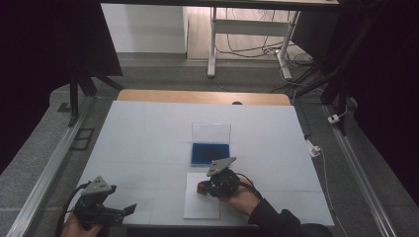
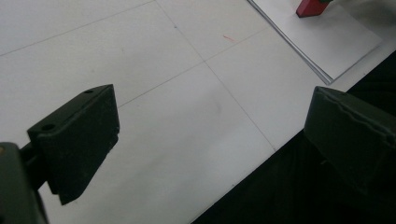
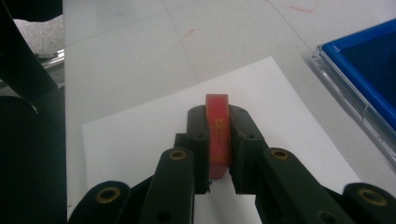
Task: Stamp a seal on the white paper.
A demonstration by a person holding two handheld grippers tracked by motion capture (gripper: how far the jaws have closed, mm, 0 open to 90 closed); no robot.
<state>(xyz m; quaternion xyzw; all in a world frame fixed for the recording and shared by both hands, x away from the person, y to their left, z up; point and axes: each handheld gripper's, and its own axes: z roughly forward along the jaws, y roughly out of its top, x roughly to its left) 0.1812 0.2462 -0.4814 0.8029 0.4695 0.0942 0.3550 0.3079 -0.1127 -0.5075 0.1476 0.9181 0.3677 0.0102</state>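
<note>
I have the right gripper (image 3: 218,140) clamped on a red block (image 3: 218,126) at frame centre, over white paper (image 3: 140,135); left gripper (image 2: 210,140) gapes.

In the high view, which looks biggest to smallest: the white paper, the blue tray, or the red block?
1. White paper
2. Blue tray, a bit smaller
3. Red block, tiny, clamped in the right gripper

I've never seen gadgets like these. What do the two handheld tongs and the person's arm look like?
Both tongs, left and right, are black with blocky jaws, brass-coloured rivets, and a grey three-cornered plate on top. Black cables trail off. The right arm wears a dark sleeve.
</note>
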